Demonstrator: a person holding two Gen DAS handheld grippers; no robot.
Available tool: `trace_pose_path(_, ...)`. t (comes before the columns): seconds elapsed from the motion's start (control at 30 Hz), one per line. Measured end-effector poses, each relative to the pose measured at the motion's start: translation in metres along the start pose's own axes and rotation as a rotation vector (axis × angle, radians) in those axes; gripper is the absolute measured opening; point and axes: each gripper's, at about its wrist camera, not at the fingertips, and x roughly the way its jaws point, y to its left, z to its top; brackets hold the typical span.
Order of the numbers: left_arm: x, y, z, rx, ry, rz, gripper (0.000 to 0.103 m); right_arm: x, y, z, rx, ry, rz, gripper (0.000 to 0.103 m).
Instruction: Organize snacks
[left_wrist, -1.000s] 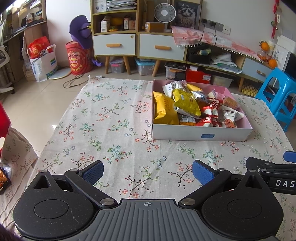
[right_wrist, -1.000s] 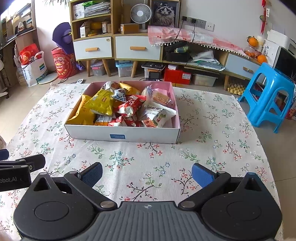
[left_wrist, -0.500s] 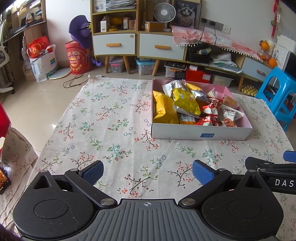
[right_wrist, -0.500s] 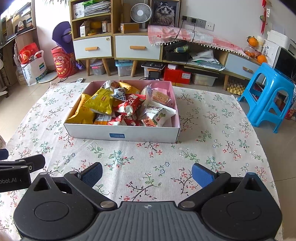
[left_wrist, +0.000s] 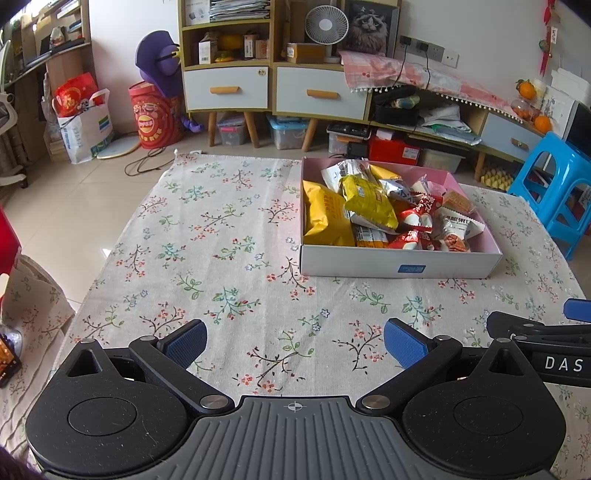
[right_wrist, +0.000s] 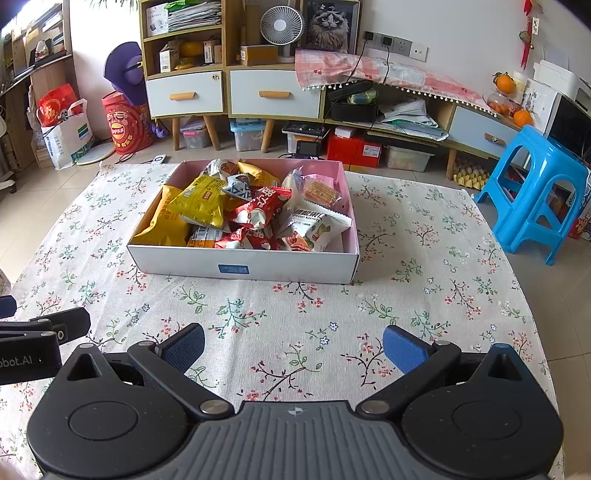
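Right wrist view: crinkly snack packets (right_wrist: 243, 210) fill rectangular cardboard box (right_wrist: 243, 264).

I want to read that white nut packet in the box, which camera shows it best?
The right wrist view: the white packet lies nearly centred, printed front and lettering showing. The left wrist view shows it off to the right, smaller and partly hidden by the box wall.

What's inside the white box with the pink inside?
The box holds a pile of snack packets: a big yellow bag, a smaller yellow packet, red packets and a white one. Whatever lies beneath the pile is covered.
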Motion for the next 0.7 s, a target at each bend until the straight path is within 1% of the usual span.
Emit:
trace_pose_path(0.4,0.0004,-0.0005,0.0003,0.002,0.0,-0.001,0.103,0.0004,-0.0001,-0.0012,-0.003,0.001,-0.001,0.093)
trace_pose_path(0.6,-0.0011,0.0,-0.0008,0.004,-0.023,0.024,0.102,0.0017,0.0008,-0.0029,-0.007,0.004,-0.001,0.093)
trace_pose_path(0.7,-0.0007,0.0011,0.0004,0.005,-0.016,0.015,0.102,0.0007,0.0011,-0.002,-0.009,0.004,-0.002,0.093)
